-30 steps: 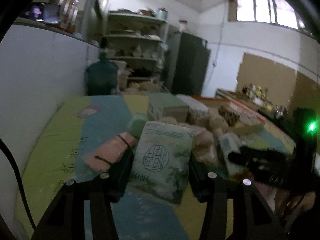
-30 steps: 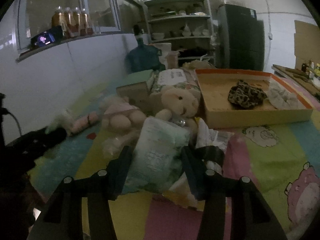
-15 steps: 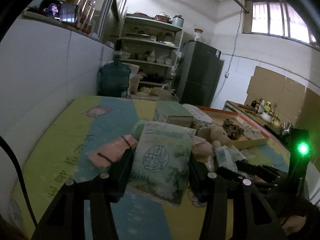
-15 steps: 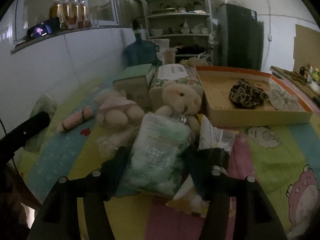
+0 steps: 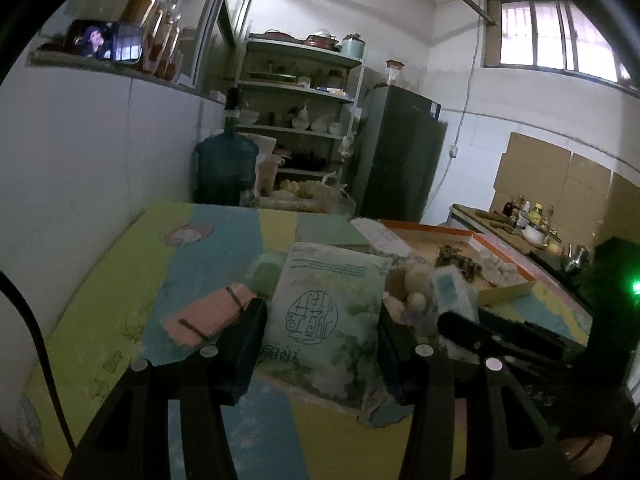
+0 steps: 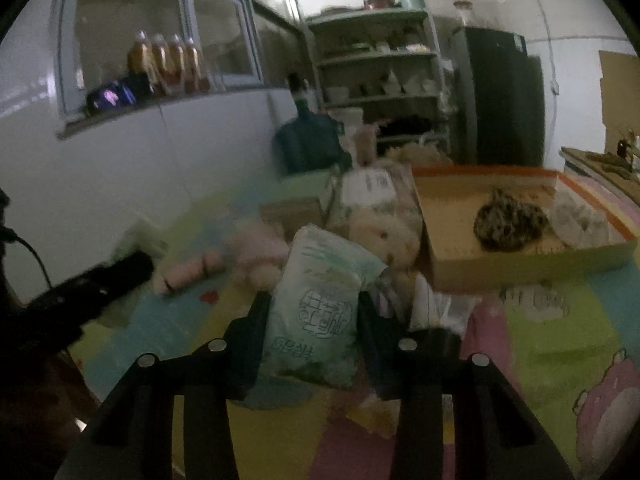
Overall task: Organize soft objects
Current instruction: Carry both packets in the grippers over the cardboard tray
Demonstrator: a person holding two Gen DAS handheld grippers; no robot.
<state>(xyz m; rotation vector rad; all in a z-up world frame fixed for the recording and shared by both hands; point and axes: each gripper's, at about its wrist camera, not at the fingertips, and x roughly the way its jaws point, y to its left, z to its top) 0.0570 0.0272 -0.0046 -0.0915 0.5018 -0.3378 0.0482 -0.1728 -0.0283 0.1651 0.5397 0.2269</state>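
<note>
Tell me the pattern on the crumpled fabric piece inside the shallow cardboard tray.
Leopard-style dark-and-tan spots on the crumpled fabric piece; right wrist view shows it best.

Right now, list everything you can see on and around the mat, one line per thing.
tissue pack: two, pale green and white; one between each gripper's fingers.
pink roll: one, pink with dark bands; on the mat, left side.
plush toy: one, cream; beside the tray's near corner.
tray: one, tan with orange rim; right of the pile.
leopard scrunchie: one, brown spotted; in the tray.
green box: one, pale green; behind the pile.
mat: one, patchwork of colours; under everything.
water jug: one, blue; behind the mat.
fridge: one, dark; back wall.
left gripper: black, shut on a pack.
right gripper: black, shut on a pack.
</note>
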